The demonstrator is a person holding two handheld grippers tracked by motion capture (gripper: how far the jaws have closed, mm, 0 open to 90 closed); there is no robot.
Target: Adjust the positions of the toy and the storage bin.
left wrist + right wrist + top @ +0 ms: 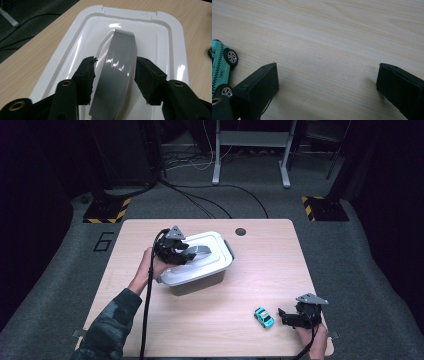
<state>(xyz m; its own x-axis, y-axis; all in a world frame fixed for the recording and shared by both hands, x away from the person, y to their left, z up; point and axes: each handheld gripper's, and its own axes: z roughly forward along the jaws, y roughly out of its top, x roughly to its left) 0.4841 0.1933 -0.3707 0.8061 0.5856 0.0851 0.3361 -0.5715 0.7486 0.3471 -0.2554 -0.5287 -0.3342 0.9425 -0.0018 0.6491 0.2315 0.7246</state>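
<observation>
Here the left gripper (192,254) sits over the white lid (196,261) of the storage box (200,282), which stands left of centre on the wooden table (260,270). Its jaws straddle the lid's grey handle (117,72); the pads stand just beside the handle's edges, and whether they press on it I cannot tell. At the near right corner the right gripper (287,316) rests low with jaws spread wide over bare wood. A teal toy taxi (263,317) lies just left of it

toy taxi (220,67) cut off at left edge, box body perhaps hidden beneath lid (75,50)
</observation>
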